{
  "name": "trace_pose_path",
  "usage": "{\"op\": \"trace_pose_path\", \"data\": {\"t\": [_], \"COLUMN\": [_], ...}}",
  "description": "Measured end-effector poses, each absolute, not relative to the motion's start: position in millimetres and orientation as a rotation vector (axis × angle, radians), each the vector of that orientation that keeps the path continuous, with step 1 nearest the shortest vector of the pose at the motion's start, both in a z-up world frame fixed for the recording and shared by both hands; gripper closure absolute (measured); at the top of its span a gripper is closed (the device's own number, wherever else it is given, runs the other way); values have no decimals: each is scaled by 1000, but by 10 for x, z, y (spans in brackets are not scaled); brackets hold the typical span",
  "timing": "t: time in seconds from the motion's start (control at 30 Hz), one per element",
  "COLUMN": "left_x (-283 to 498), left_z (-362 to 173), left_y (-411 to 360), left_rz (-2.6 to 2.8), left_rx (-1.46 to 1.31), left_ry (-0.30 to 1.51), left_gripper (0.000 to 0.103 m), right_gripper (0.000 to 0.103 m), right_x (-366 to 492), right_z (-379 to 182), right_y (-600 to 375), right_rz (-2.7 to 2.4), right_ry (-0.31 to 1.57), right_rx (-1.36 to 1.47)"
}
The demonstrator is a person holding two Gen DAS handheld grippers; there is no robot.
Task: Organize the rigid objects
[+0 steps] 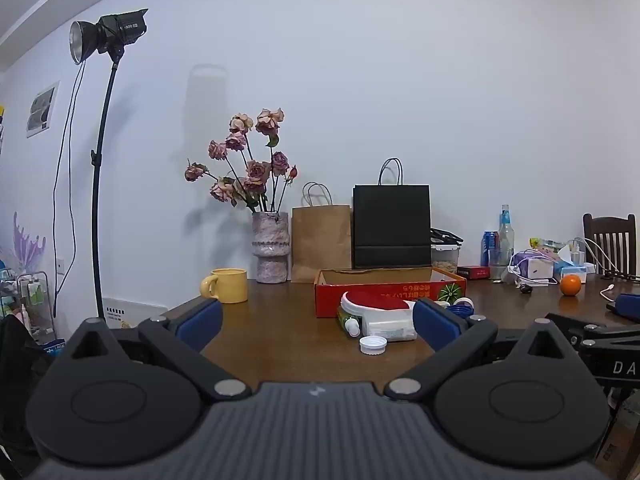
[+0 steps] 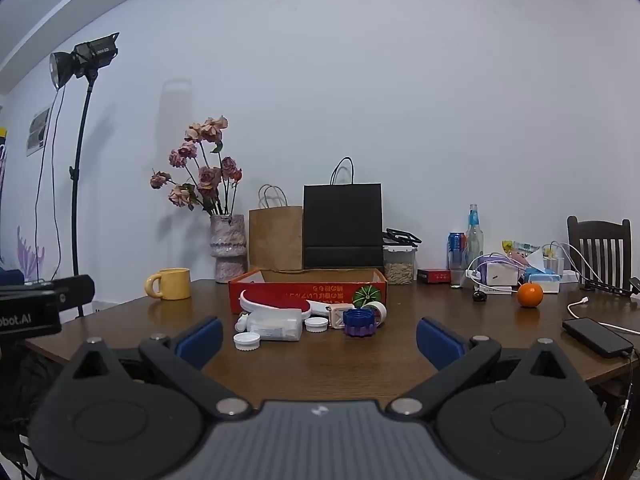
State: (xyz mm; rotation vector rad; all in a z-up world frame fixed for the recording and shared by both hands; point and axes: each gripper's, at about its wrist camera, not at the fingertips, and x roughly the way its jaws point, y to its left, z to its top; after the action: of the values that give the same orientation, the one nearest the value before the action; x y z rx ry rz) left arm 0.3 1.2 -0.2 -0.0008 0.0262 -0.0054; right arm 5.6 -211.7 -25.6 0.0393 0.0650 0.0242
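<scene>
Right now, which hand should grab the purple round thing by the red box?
Probably the right. In the right wrist view the purple ring sits straight ahead between the open right gripper fingers. In the left view, the left gripper faces the white bottle instead, and its finger hides the ring.

Readable lettering, both views

"DA" shows white on the black gripper body [image 1: 608, 354] at the right edge; "obot.AI" on the black gripper body [image 2: 28, 312] at left; the red cardboard box's [image 2: 308, 294] inverted print stays unreadable.

Wall: plain white wall [image 2: 400, 100], evenly lit.
Light: studio lamp [image 1: 106, 34] mounted on a black stand [image 1: 98, 208], placed at left.
Tabletop: dark brown wood [image 2: 320, 364], glossy.
Chair: dark wooden slatted chair [image 2: 599, 246], set at the far right.
Poster: a print [image 1: 41, 109] is fixed to the left wall.
</scene>
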Motion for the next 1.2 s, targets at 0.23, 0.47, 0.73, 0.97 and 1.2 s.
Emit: {"op": "trace_pose_path", "data": {"t": [0.23,0.47,0.73,0.97,1.2], "left_x": [8,-16,-31,-29,-23], "left_z": [-4,-17,-17,-11,4], "left_y": [-34,-23,-11,-9,2], "left_rz": [-11,-5,-9,-12,-10], "left_rx": [29,23,21,19,17], "left_ry": [20,11,12,17,19], "left_gripper": [0,0,0,0,0], "right_gripper": [0,0,0,0,0], "right_x": [56,100,64,43,37], "right_z": [-252,-283,-269,-248,-239], "right_y": [-2111,-2077,-2130,-2137,-2135], "right_rz": [35,33,26,24,23], "right_ry": [65,68,64,59,62], "right_rx": [39,42,50,56,58]}}
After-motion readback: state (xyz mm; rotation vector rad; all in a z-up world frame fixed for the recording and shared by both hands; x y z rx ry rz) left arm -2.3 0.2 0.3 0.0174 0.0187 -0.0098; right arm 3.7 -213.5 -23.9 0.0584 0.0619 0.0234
